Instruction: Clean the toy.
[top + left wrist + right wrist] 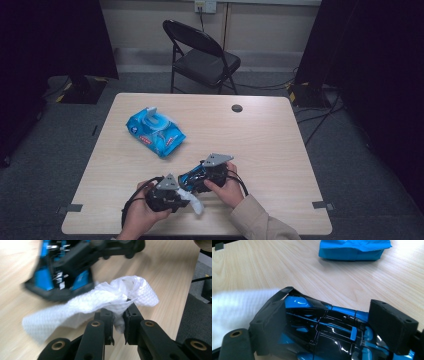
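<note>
A blue and black toy car (pixel 312 322) is clamped between the two pads of my right gripper (pixel 332 322), just above the table; in the high view the car (pixel 192 176) sits at that gripper's (pixel 196 179) tips. My left gripper (pixel 119 315) is shut on a crumpled white wet wipe (pixel 100 302), which drapes to the left against the car (pixel 60 272). In the high view the left gripper (pixel 186 194) is at the table's front, with the wipe (pixel 196 205) hanging from it right beside the car. The wipe (pixel 234 307) lies blurred to the left of the car.
A blue pack of wet wipes (pixel 155 131) with its flap up lies on the wooden table (pixel 260 130), left of centre and beyond the grippers; its end (pixel 354 248) faces the right gripper. A cable hole (pixel 237 108) is at the table's back. A black folding chair (pixel 202 55) stands behind the table.
</note>
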The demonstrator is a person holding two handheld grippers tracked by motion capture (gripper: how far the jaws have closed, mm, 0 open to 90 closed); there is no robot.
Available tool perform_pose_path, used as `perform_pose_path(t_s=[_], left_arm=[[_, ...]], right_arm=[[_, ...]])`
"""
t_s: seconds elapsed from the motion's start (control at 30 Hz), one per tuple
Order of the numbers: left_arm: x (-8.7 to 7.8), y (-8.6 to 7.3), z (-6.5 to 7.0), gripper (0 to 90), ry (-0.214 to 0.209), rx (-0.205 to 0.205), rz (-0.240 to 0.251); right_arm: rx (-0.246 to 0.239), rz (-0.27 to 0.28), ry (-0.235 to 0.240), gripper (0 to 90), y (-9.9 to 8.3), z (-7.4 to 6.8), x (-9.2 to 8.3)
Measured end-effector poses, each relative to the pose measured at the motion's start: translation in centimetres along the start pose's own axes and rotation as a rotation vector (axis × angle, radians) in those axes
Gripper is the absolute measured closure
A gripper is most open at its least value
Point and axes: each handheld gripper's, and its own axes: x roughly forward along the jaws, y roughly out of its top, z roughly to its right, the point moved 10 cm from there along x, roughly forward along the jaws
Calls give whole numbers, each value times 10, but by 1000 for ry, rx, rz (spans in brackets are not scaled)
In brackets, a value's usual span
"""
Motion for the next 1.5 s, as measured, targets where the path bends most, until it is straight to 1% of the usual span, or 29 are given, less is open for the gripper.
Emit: perform_pose_path(t_s=[0.03,0.07,0.13,0.27,0.4,0.43,0.47,0.5,0.53,0.67,0.73,0.8,0.83,0.9,1.03,1.07,1.13,1.23,1.33,1.4,1.5], left_arm=[[0,0,0,804,0,0,0],[-7,-3,-8,804,15,-18,11],[-14,-7,-18,804,41,-40,16],[-22,-14,-38,803,83,-80,23],[-23,-18,-55,802,124,-101,23],[-23,-18,-55,802,124,-101,23],[-23,-18,-62,801,138,-113,23],[-23,-18,-62,801,138,-113,23],[-22,-19,-70,801,154,-128,17],[-14,-21,-81,800,181,-142,-10],[-10,-19,-83,798,185,-153,-13],[-5,-16,-85,797,199,-143,-22],[-2,-13,-85,796,197,-140,-21],[3,-10,-85,794,200,-146,-19],[13,-2,-82,779,187,-145,-8],[15,0,-81,772,182,-140,5],[18,2,-80,738,172,-143,19],[20,4,-81,722,176,-129,30],[21,5,-81,714,183,-110,24],[21,5,-81,712,178,-104,20],[22,5,-79,772,170,-88,19]], right_arm=[[0,0,0,150,0,0,0],[1,0,0,150,0,0,0],[1,0,-1,150,0,0,0],[0,1,-2,150,0,0,0],[2,4,0,150,0,0,0],[2,4,0,150,0,0,0],[2,5,-1,150,0,0,0],[2,6,0,150,0,0,0],[2,7,0,150,0,0,0],[2,7,0,150,0,0,0],[1,8,0,150,0,0,0],[1,6,1,150,0,0,0],[1,5,1,150,0,0,0],[1,6,1,150,0,0,0],[0,8,1,150,0,0,0],[0,8,1,150,0,0,0],[-1,9,2,150,0,0,0],[1,9,2,150,0,0,0],[2,9,2,149,0,0,0],[3,11,6,149,0,1,0],[3,10,6,149,0,0,0]])
